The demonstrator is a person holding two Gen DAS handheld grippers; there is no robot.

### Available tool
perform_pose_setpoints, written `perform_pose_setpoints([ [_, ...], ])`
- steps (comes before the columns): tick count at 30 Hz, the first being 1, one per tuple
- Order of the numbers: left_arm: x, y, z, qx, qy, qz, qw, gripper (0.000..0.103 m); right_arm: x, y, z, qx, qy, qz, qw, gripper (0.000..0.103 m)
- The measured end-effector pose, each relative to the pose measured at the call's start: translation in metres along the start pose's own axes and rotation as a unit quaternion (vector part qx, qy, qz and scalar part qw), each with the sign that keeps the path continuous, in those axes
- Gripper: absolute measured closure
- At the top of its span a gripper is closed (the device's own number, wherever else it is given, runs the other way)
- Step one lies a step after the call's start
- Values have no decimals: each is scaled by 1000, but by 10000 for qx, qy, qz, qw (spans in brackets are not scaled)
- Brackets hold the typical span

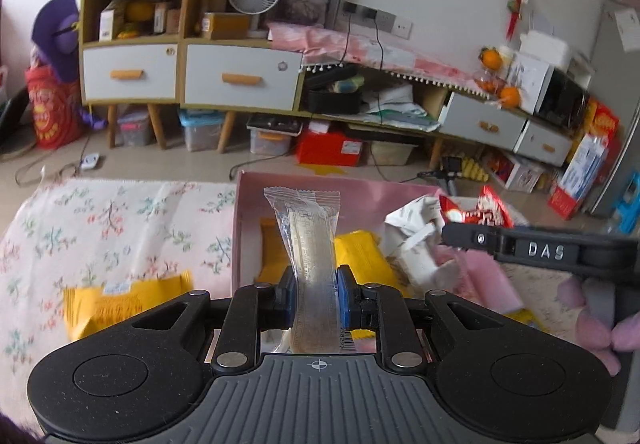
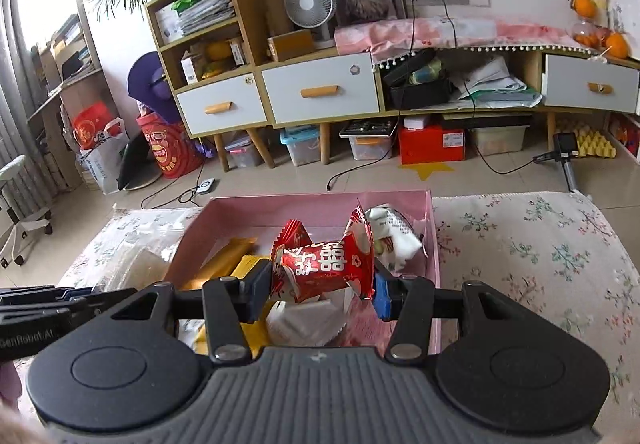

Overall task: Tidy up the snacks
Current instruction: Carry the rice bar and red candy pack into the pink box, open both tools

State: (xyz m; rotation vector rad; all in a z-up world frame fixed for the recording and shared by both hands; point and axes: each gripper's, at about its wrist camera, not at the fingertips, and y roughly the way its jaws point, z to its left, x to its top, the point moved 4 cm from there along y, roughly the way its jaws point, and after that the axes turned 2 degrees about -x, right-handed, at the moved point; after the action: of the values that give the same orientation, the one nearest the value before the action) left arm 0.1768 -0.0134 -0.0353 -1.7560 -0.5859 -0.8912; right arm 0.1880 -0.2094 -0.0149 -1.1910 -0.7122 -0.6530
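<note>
My left gripper [image 1: 314,298] is shut on a clear-wrapped biscuit bar [image 1: 308,244], held upright over the near-left edge of the pink box [image 1: 320,183]. In the right wrist view my right gripper [image 2: 320,292] is shut on a red snack pack [image 2: 324,264], held sideways above the pink box [image 2: 320,207]. The box holds yellow packets [image 1: 360,256] and white packets [image 2: 394,240]. From the left wrist view the right gripper [image 1: 452,232] reaches in from the right with the red pack [image 1: 480,209] at its tip. A yellow packet [image 1: 120,300] lies on the floral cloth left of the box.
The box sits on a table under a floral cloth [image 2: 540,252]. Beyond the table's far edge are tiled floor with cables, a cabinet with white drawers [image 2: 320,87], storage bins and a red box [image 2: 432,143] beneath it.
</note>
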Motion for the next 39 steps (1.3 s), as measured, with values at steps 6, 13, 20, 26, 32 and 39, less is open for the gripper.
perform_pose_setpoints([
  [6, 4, 25, 7, 81, -88, 105, 9999, 85, 3, 18, 8, 59, -343, 96, 9993, 56],
  [13, 9, 45, 12, 126, -69, 165, 9998, 85, 6, 33, 19, -1, -754, 174, 9970, 56],
  [20, 13, 61, 11, 128, -27, 226, 9997, 85, 10, 44, 19, -123, -813, 199, 9964, 55],
  [26, 14, 62, 6, 25, 68, 146, 9999, 75, 12, 40, 20, -113, -776, 42, 9969, 41],
  [32, 12, 49, -2, 76, 236, 135, 9996, 42, 17, 30, 15, -158, -654, -29, 9977, 32],
  [39, 9, 23, -10, 81, 384, 287, 9988, 25, 16, 7, 8, -323, -765, -35, 9965, 18],
])
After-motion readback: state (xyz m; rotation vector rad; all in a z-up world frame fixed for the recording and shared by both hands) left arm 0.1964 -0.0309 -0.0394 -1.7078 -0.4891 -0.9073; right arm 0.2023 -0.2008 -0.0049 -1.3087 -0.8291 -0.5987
